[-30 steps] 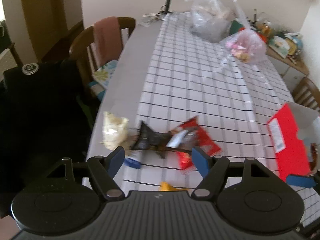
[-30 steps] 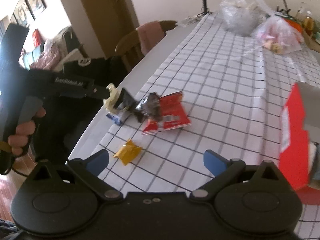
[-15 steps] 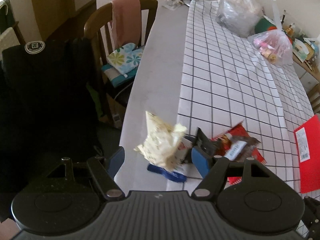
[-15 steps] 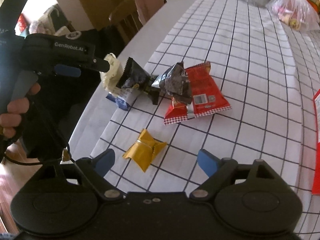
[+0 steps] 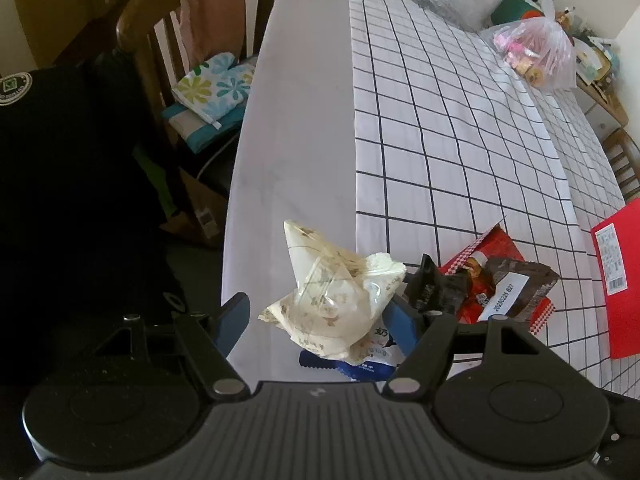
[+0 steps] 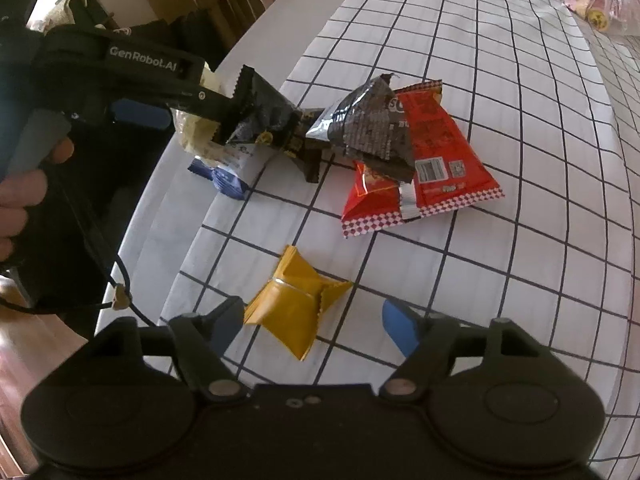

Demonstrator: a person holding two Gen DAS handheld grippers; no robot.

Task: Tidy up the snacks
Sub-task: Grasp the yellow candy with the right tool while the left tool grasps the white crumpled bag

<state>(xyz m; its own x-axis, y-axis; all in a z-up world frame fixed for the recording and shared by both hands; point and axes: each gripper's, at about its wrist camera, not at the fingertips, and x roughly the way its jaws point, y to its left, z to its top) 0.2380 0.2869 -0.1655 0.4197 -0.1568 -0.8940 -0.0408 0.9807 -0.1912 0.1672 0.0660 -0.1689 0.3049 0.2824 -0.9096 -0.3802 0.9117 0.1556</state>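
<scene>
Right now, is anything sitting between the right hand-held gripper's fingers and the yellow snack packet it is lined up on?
Nothing visible does. The yellow packet lies alone on the checked tablecloth, between the closing fingers of the right hand-held gripper. One finger looks at its edge, the other is apart. The red packet lies farther off.

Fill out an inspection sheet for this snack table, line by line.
Surface: white black-grid tablecloth.
Job's things: cream crinkled packet between left gripper fingers; yellow foil packet between right gripper fingers; red snack bag, dark foil packets, blue packet.
Clutter: clear plastic bags, red box.
Grippers: left open; right closing, not yet gripping.
Cables: black cord.
Surroundings: wooden chair.
</scene>
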